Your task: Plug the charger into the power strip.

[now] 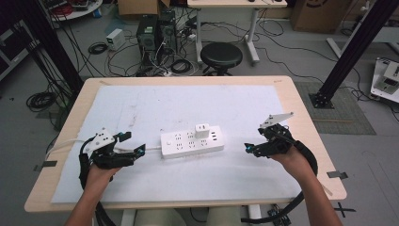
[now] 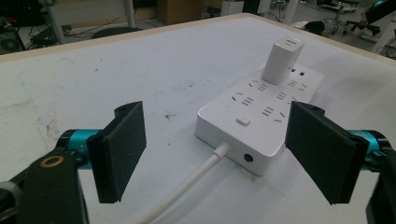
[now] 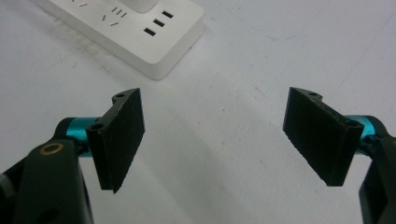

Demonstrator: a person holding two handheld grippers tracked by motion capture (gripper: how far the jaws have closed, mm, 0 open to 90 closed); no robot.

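A white power strip (image 1: 190, 142) lies in the middle of the white sheet, with a white plug-in adapter (image 1: 202, 130) standing upright in one of its sockets. My left gripper (image 1: 133, 143) rests just left of the strip's cable end, jaws open. In the left gripper view its jaws (image 2: 219, 154) stand wide apart, and the strip's end (image 2: 261, 112) and white cable (image 2: 187, 184) lie ahead between them, untouched. The adapter (image 2: 281, 60) rises at the strip's far end. My right gripper (image 1: 254, 139) sits right of the strip, open and empty (image 3: 219, 135); the strip's corner (image 3: 140, 32) lies ahead of it.
The white sheet (image 1: 197, 103) covers most of a wooden table (image 1: 301, 108). Beyond the far edge stand a black stool (image 1: 221, 55), computer towers (image 1: 155, 33) and tangled floor cables. Black frame posts (image 1: 350, 47) rise at both sides.
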